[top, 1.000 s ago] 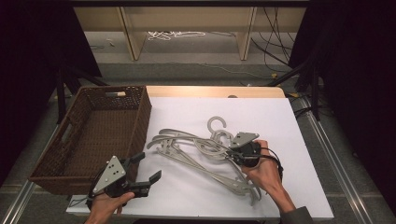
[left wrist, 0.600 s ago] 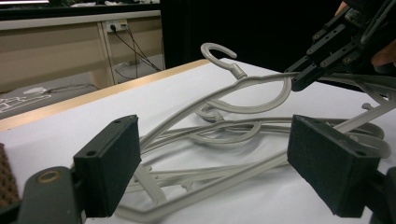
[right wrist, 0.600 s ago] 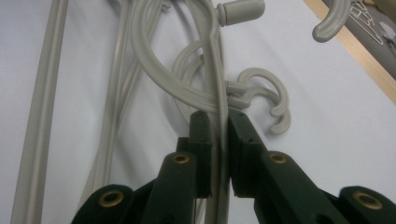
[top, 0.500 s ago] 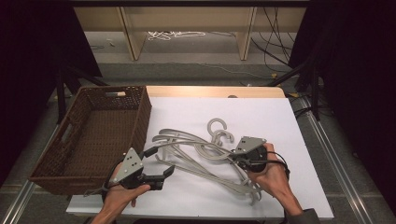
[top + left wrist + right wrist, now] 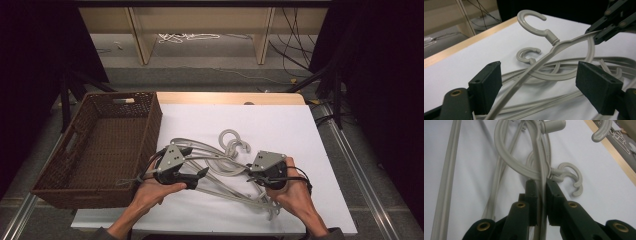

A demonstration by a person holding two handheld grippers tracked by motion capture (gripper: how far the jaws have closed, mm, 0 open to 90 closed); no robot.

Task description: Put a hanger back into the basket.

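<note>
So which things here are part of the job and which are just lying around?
In the job:
- lifted hanger, clamped by the right tongs
- left tongs, open around its arm
- hanger pile

Lying about:
- wicker basket
- cables on the floor

Hanger (image 5: 537, 152) arm hidden between right tongs (image 5: 541, 186); pile's (image 5: 260, 200) lower ends covered by right hand (image 5: 292, 192).
</note>
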